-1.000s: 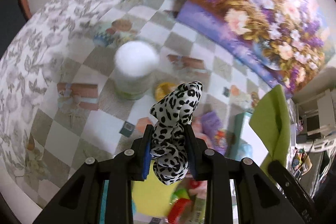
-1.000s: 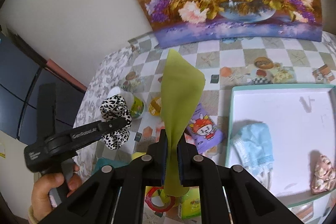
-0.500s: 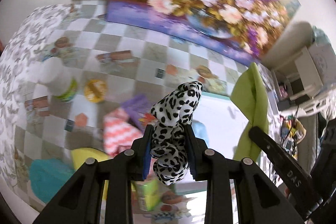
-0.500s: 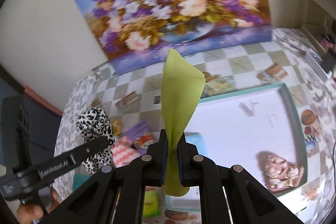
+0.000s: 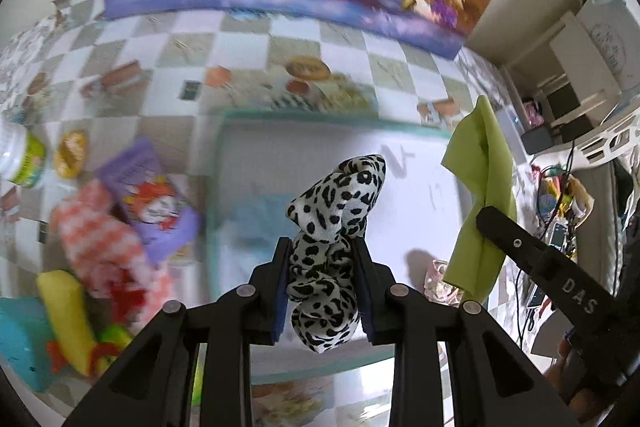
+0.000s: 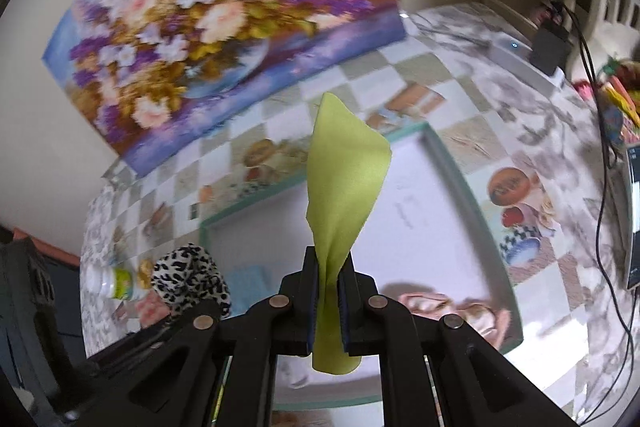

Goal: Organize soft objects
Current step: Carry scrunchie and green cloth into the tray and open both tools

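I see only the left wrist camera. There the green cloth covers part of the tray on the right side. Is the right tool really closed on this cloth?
Observer: Yes. In the right wrist view the right tool is shut on the green cloth, and the cloth stands up past the fingertips.
Operator: Behind the cloth I see something pink. What is it?
Observer: It is a pink scrunchie. It lies inside the tray, near its right rim.
Operator: Is there free place beside it?
Observer: Yes. From the scrunchie up along the right rim to the far corner, the tray floor shows bare white.
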Demonstrator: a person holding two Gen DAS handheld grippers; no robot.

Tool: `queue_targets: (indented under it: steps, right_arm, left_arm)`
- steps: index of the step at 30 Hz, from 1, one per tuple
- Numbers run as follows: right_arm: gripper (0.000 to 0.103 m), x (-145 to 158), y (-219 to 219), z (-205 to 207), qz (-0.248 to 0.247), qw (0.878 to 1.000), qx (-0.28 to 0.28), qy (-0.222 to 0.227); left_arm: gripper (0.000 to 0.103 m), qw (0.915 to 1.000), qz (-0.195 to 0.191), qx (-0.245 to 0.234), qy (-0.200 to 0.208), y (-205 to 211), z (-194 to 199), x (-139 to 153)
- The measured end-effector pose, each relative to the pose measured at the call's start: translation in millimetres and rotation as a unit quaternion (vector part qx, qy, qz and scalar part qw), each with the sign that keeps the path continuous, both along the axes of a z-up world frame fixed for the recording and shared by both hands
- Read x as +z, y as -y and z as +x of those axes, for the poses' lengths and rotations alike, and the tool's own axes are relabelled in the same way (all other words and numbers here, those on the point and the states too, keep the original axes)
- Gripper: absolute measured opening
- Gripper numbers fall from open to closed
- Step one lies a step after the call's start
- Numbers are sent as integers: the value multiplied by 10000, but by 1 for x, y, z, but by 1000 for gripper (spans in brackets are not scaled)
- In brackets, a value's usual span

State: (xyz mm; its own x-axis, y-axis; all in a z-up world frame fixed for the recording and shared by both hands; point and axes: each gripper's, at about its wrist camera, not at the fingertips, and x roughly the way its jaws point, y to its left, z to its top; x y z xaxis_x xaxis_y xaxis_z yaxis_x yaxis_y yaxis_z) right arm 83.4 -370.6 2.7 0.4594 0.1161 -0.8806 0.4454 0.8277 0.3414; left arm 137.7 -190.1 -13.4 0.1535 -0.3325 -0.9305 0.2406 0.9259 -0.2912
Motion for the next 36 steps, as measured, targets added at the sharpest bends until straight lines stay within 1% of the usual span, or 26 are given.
queue_targets:
  steps: [2,3,7,12,14,16,23,25,26,29,34,35,36]
  right_arm:
    - [9,-8,7,-1,9,9999,-60,-96]
    - [11,-11,9,-2,20,9999,-85,-138]
    - [11,-24,17,0,40,9994,-131,-312]
    - [12,-31,24,4,-138,9984,-142,-533]
    - [12,-32,26,4,-132,9980,-188,-581]
    - [12,-33,28,4,-174,9975,-211,-650]
    - [13,-30,24,5,-374,9960,-156,-793]
    - [17,-28,22,5,-415,9959,-142,-792]
    - [18,-28,22,6,-424,9958,-140,-795]
    - [19,-27,20,7,-443,9957,-117,-800]
    - [19,-28,16,8,-473,9952,-91,-847]
    - [22,-29,15,9,-487,9950,-78,-868]
    - [33,-29,13,10,-503,9947,-62,-889]
  left_arm:
    - [30,9999,-21,-23,-118,13,2,-12]
    - [30,9999,-65,1,-154,18,4,-18]
    - [30,9998,-61,73,-191,30,7,-35]
    - [31,9997,151,32,-178,34,7,-44]
    - [31,9997,133,38,-185,33,9,-44]
    - [32,9997,215,32,-138,33,10,-43]
    - [41,9999,141,-29,-72,32,10,-30]
    - [43,9999,118,-35,-34,30,10,-26]
    - [44,10000,86,-21,-38,30,10,-24]
    - [44,10000,23,40,-68,26,10,-21]
    - [45,9997,38,204,-106,17,12,-23]
    - [45,9996,38,249,-110,14,13,-23]
    - [50,9995,55,294,-100,12,14,-24]
